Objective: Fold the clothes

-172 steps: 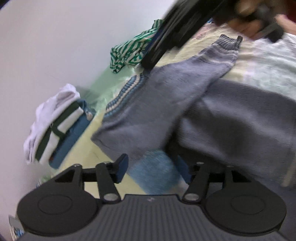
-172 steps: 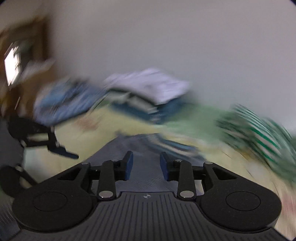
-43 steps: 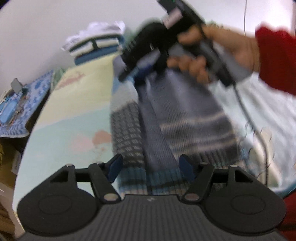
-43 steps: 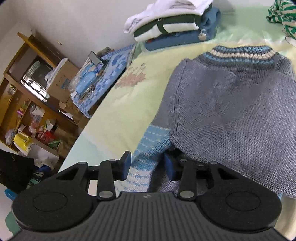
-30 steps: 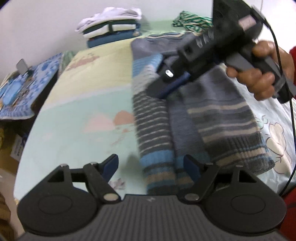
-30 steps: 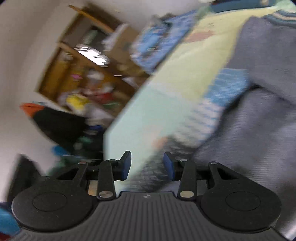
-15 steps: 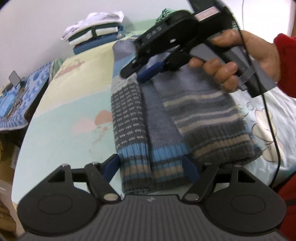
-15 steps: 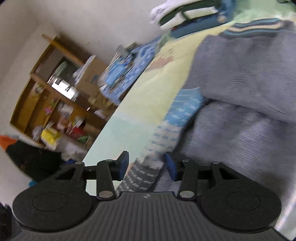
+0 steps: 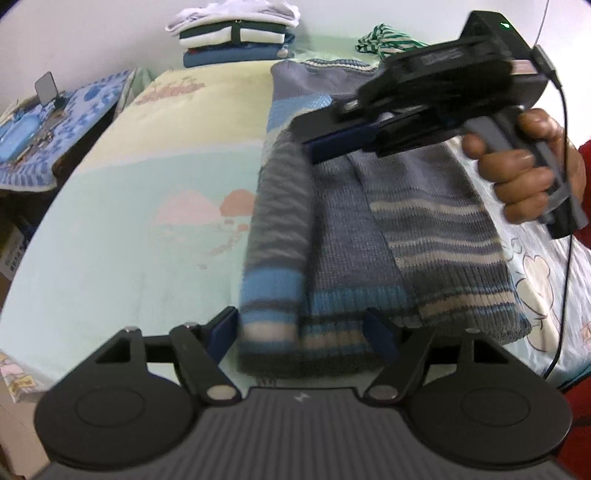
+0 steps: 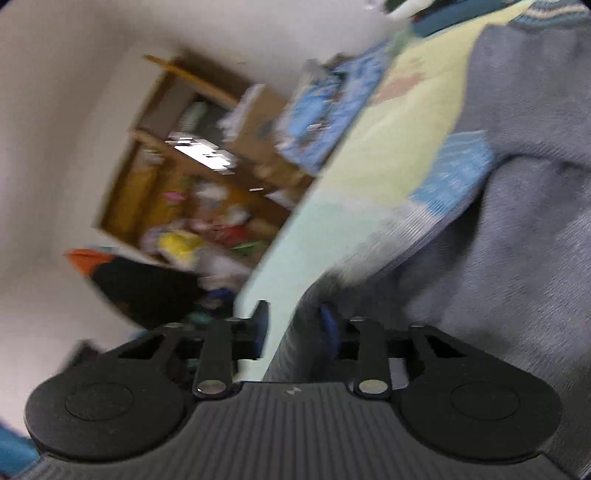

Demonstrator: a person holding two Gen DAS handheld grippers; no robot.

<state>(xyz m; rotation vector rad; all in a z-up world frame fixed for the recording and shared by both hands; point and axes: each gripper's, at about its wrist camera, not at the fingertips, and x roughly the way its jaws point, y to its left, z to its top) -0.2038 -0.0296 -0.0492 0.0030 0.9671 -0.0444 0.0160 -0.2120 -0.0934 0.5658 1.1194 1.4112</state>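
Observation:
A grey-blue striped knit sweater lies folded lengthwise on the bed, hem toward me. My left gripper hangs open just over the hem, and the striped cuff of the left sleeve lies between its fingers, untouched. In the left wrist view a hand holds my right gripper at the upper part of that sleeve, which is blurred. From the right wrist view the right gripper has jaws closing with sleeve fabric between them. A sliver of sheet still shows beside the left pad.
A stack of folded clothes and a green-white striped garment sit at the bed's far end by the wall. A side table with a blue cloth stands left of the bed. A cluttered wooden shelf stands beyond. A cable hangs from the right gripper.
The right gripper has come lower and nearer over the left sleeve, and its jaws have narrowed around the fabric. The sleeve has gone blurred and shifted. The left gripper stays open at the hem.

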